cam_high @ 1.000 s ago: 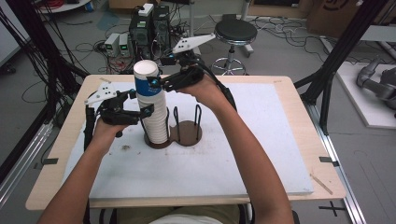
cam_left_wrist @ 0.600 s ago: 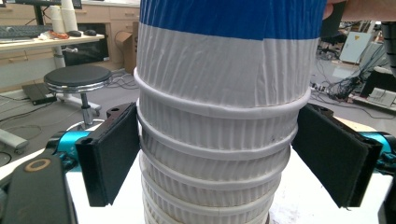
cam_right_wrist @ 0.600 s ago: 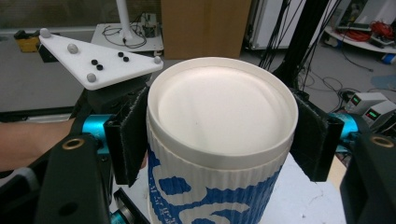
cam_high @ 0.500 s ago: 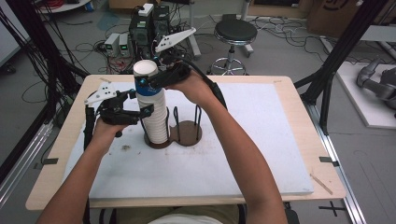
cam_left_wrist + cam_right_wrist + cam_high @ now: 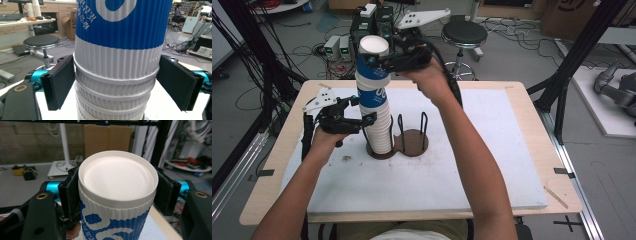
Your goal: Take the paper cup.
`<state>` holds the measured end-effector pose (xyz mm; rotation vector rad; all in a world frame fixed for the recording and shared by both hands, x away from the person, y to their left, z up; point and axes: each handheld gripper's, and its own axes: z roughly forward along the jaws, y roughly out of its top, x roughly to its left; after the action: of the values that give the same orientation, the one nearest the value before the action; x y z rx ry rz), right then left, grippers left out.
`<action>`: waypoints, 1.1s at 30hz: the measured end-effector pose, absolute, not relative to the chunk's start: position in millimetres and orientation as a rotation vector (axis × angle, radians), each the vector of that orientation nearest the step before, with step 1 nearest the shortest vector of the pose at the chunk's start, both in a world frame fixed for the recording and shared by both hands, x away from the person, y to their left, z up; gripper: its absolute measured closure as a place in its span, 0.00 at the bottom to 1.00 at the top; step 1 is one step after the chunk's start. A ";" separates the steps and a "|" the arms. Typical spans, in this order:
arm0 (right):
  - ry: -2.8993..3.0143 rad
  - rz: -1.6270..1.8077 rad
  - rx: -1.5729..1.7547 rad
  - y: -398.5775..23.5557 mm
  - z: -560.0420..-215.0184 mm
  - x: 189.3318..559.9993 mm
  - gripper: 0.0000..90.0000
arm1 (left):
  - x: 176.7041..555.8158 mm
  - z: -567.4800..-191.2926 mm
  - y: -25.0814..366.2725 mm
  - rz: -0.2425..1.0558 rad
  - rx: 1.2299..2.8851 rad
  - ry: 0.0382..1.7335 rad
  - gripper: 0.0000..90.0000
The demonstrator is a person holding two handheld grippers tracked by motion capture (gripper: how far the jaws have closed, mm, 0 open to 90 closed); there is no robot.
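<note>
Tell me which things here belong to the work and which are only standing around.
In the work:
top cup, held by the right gripper
cup stack, with the left gripper around it
brown holder

Standing around:
black stool
cardboard box

The right tool [image 5: 373, 60] has just closed on the top blue-and-white ribbed paper cup [image 5: 373, 62] and now lifts it higher.

In the left gripper view the cup stack [image 5: 117, 65] is cut off at the top and bottom edges, so its height and base stay unseen. In the high view the stack hides part of the brown holder [image 5: 412, 142], and the printing on the top cup [image 5: 373, 65] is too blurred to read.
</note>
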<state>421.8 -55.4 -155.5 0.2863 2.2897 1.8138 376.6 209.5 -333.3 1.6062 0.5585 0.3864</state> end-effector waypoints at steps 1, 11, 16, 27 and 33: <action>2.278 1.806 0.291 -61.7 -151.8 419.9 0.36 | 376.3 -333.2 208.9 0.387 1.604 0.563 0.18; 2.232 1.720 0.391 -133.0 -156.8 413.7 0.35 | 374.5 -332.4 208.0 0.389 1.609 0.574 0.17; 2.234 1.686 0.455 -159.6 -174.0 411.4 0.35 | 372.5 -331.9 208.6 0.399 1.602 0.569 0.17; 2.221 1.589 0.595 -215.1 -240.4 388.9 0.35 | 343.8 -333.0 240.2 0.485 1.565 0.578 0.16; 2.226 1.575 0.681 -231.8 -275.3 383.9 0.34 | 337.0 -357.6 251.5 0.471 1.584 0.639 0.16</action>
<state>383.9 -231.8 -275.3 0.6806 2.2258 1.5753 337.0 251.5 -357.6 1.5841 0.6388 0.4706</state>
